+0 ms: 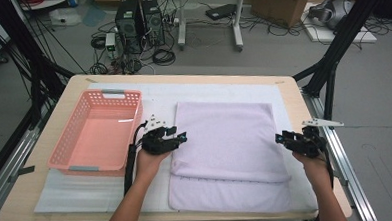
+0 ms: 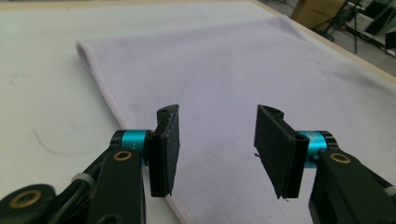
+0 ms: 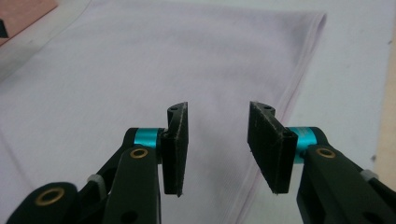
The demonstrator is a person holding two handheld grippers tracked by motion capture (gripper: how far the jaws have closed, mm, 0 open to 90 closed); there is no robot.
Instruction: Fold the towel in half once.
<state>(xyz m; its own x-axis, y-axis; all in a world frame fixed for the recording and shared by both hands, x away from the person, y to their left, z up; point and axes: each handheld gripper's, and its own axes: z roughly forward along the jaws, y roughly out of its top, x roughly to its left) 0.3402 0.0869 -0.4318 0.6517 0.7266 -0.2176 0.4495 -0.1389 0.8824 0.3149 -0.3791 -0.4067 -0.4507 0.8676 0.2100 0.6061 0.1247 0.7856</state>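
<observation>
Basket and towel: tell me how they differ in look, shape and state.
The basket is salmon pink; the towel is pale lilac. The basket is rigid, with perforated upright walls; the towel is soft cloth lying flat. The basket sits beside the left gripper; the towel lies between that and the right gripper. Both rest on the white mat, and neither is gripped.

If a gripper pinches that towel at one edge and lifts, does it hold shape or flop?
Probably flops: the towel is thin cloth, lying flat with one layer folded over another. Likely light, so a push would bunch it. Both grippers, left and right, are open over its side hems.
</observation>
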